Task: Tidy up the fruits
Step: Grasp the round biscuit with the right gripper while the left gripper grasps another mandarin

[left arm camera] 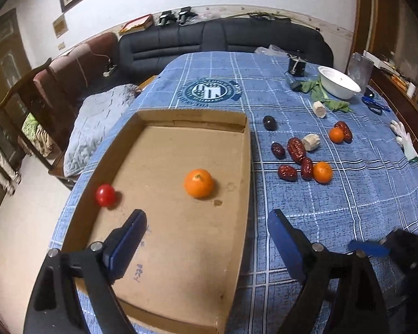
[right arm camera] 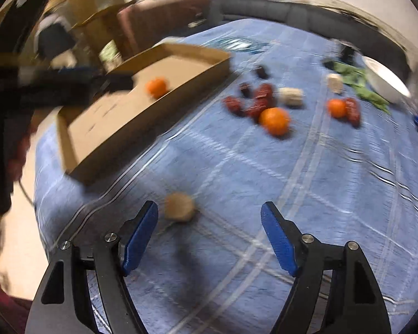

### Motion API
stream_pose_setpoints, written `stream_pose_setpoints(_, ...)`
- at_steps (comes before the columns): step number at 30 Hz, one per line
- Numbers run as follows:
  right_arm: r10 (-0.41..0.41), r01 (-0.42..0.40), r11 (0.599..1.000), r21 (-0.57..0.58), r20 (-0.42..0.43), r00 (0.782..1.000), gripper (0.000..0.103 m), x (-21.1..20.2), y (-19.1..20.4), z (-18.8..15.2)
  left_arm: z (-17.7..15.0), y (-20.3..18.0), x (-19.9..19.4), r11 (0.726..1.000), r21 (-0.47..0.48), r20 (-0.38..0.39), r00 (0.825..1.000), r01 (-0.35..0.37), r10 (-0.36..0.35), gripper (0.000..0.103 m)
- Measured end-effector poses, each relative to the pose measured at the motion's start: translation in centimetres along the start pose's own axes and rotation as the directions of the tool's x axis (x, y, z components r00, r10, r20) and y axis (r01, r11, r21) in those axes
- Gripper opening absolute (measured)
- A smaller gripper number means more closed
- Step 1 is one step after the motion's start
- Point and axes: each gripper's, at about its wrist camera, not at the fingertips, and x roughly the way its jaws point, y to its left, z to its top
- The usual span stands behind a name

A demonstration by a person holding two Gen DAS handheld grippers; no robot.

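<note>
A shallow cardboard tray (left arm camera: pixel 245 150) lies on the blue checked tablecloth; it also shows in the right wrist view (right arm camera: pixel 197 76). In it sit an orange (left arm camera: pixel 198 183) and a small red tomato (left arm camera: pixel 105 194). My left gripper (left arm camera: pixel 206 220) is open and empty, hovering over the tray's near part. To the tray's right lie two more oranges (left arm camera: pixel 322 172) (left arm camera: pixel 336 135), several red dates (left arm camera: pixel 296 149) and a dark fruit (left arm camera: pixel 269 122). My right gripper (right arm camera: pixel 209 211) is open and empty above the cloth, with a beige root piece (right arm camera: pixel 179 206) just ahead of its left finger. That view is blurred.
A white bowl (left arm camera: pixel 337 82) with green leaves (left arm camera: pixel 317 89) stands at the far right. Beige root pieces (left arm camera: pixel 319 108) (left arm camera: pixel 311 141) lie among the fruit. A white glove (left arm camera: pixel 404 139) and blue scissors (left arm camera: pixel 374 105) are near the right edge. A dark sofa (left arm camera: pixel 223 39) is behind.
</note>
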Motion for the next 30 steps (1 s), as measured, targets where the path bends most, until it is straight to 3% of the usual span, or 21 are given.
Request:
stream_pose_setpoints(2, 0.019, -0.02, 0.999, -0.034, -0.022, 1.0, 0.058, 1.2, 0.9, 0.0, -0.3, 0.0, -0.3, 1.0, -0.007, -0.001, 1.0, -0.008, 0.008, 0.09)
stream_pose_setpoints(6, 0.05, -0.051, 0.998, -0.032, -0.042, 0.998, 0.043, 2.5, 1.1, 0.0, -0.5, -0.4, -0.5, 1.0, -0.003, -0.001, 1.0, -0.014, 0.013, 0.09)
stream_pose_setpoints(7, 0.05, -0.051, 0.998, -0.034, -0.044, 0.998, 0.031, 2.6, 1.1, 0.1, -0.5, -0.7, -0.5, 1.0, 0.0, -0.001, 1.0, -0.01, 0.01, 0.09)
stream_pose_setpoints(8, 0.048, -0.049, 0.998, -0.041, -0.04, 0.998, 0.026, 2.6, 1.0, 0.1, -0.4, -1.0, -0.5, 1.0, 0.003, -0.001, 1.0, -0.005, 0.005, 0.09)
stream_pose_setpoints(12, 0.048, -0.049, 0.999, -0.023, -0.018, 0.999, 0.026, 1.6, -0.1, -0.4, 0.3, -3.7, -0.3, 0.998, 0.047, -0.002, 0.999, 0.044, -0.044, 0.09)
stream_pose_setpoints(19, -0.053, 0.05, 0.991, 0.126, 0.025, 0.998, 0.026, -1.8, -6.8, -1.7, 2.2, -10.7, 2.9, 0.978, 0.088, -0.061, 0.981, 0.188, -0.184, 0.09)
stream_pose_setpoints(23, -0.067, 0.058, 0.973, 0.225, 0.031, 0.997, 0.026, -2.7, -10.1, -2.9, 2.8, -13.6, 6.2, 0.979, 0.037, -0.125, 0.973, 0.2, -0.194, 0.076)
stream_pose_setpoints(27, -0.06, 0.051, 0.967, 0.251, 0.031, 0.998, 0.026, -2.8, -11.5, -3.7, 3.4, -14.6, 8.9, 0.984, -0.039, -0.161, 0.971, 0.172, -0.176, 0.068)
stream_pose_setpoints(30, -0.045, 0.034, 0.965, 0.259, 0.035, 0.998, 0.027, -2.8, -12.4, -4.1, 3.8, -14.7, 10.3, 0.984, -0.079, -0.176, 0.969, 0.159, -0.171, 0.052)
